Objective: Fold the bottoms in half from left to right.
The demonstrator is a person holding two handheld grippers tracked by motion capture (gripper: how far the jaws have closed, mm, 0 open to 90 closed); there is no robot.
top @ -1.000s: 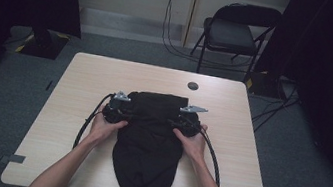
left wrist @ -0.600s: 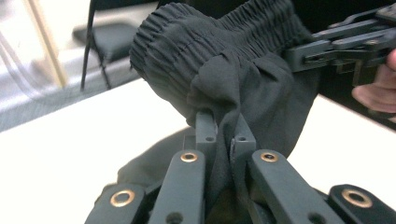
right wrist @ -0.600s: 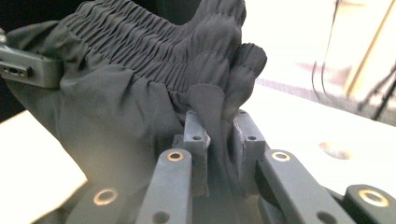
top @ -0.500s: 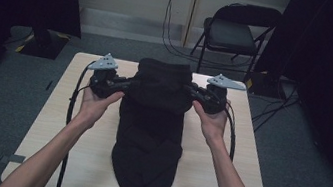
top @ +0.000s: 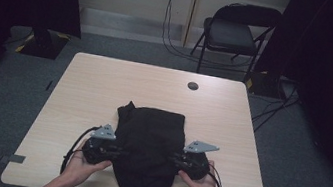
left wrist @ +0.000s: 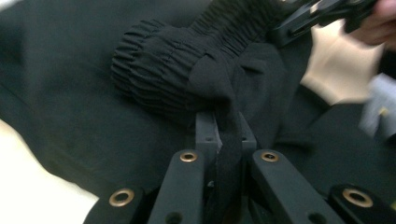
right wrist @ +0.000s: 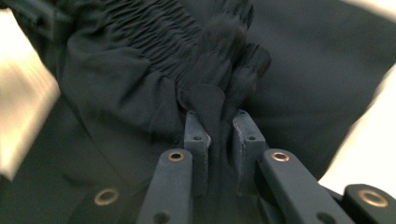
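Two tools gripped the black garment (top: 149, 141) at once, one on each side, which kept its gathered, elasticated band stretched between them for a fold. The left tool (top: 117, 152) was clamped tight on a pinch of the fabric; in the left gripper view the cloth ran straight down between its jaws (left wrist: 223, 140), pressed flat. The right tool (top: 175, 161) had just been closing, and in the right gripper view a fold of the same black fabric sat squeezed between its jaws (right wrist: 219, 133), so it too held the garment. The garment lay on the near half of the desk (top: 105, 84), doubled over on itself, with its lower part hanging off the near edge between the person's forearms. Holding both corners level, I judged, let the upper layer come down squarely on the lower one instead of skewing. A small dark round fitting (top: 192, 85) sat in the far part of the desk, well apart from the cloth, and a folding chair (top: 234, 33) stood beyond the desk.
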